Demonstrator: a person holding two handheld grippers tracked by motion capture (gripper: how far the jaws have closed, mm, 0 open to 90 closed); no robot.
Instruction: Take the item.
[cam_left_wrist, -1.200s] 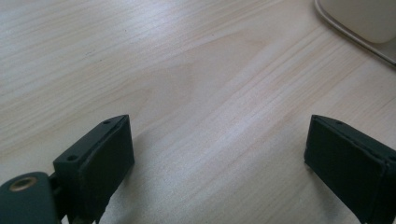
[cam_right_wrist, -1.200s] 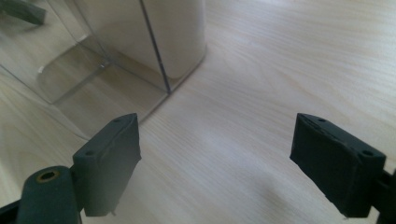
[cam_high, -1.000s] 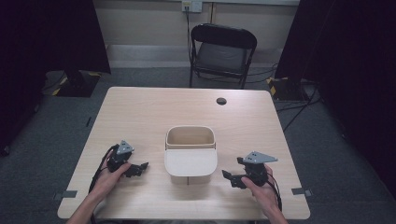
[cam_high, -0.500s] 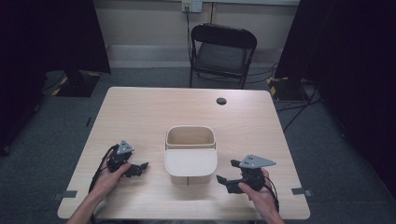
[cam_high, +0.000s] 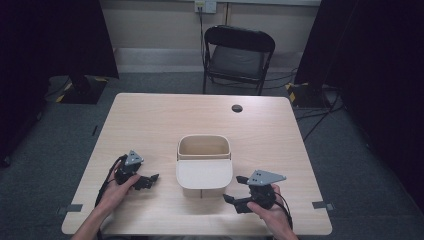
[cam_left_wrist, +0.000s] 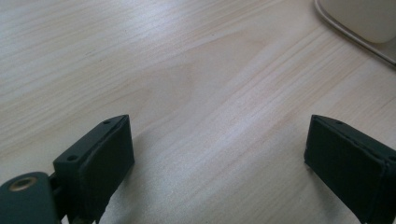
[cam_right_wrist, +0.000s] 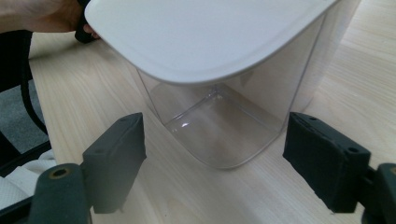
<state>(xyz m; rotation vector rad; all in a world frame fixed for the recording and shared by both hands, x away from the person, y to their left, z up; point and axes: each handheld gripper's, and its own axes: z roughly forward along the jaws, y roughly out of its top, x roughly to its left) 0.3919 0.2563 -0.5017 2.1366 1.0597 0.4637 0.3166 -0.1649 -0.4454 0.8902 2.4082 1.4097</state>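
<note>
Container: clear plastic square-sided bin (cam_high: 204, 150) with a white lid (cam_high: 204, 173) lying over its near half, far half uncovered; stands mid-desk, a little nearer the front edge, upright. Nothing seen inside.
Desk: pale wood-grain desk (cam_high: 150, 120); small dark round plug (cam_high: 237, 108) near the back edge, well apart from the bin.
Left gripper: black two-jaw left gripper (cam_high: 148, 181) held low at the front-left part of the desk, jaws wide apart over bare wood, nothing between them. Same spot as a second ago.
Right gripper: black two-jaw right gripper (cam_high: 236, 190) with grey three-cornered plate, near the front edge, right of the bin. Jaws released, nothing gripped; in the right gripper view they frame the bin's clear lower wall (cam_right_wrist: 219, 126) under the lid's overhang, not touching.
Change: against the frame a second back, right gripper sits closer to the front edge and to the bin's front-right corner, jaws now aimed at it. Jaws have just been closing a little, nothing between the pads yet.
Meaning: reads as the approach to the bin or lid by the right hand; no contact made. Left hand looks like it is waiting.
Next: likely close the gap to the bin corner or lid edge.
Background: black folding chair (cam_high: 239, 55) beyond the desk's back edge.
</note>
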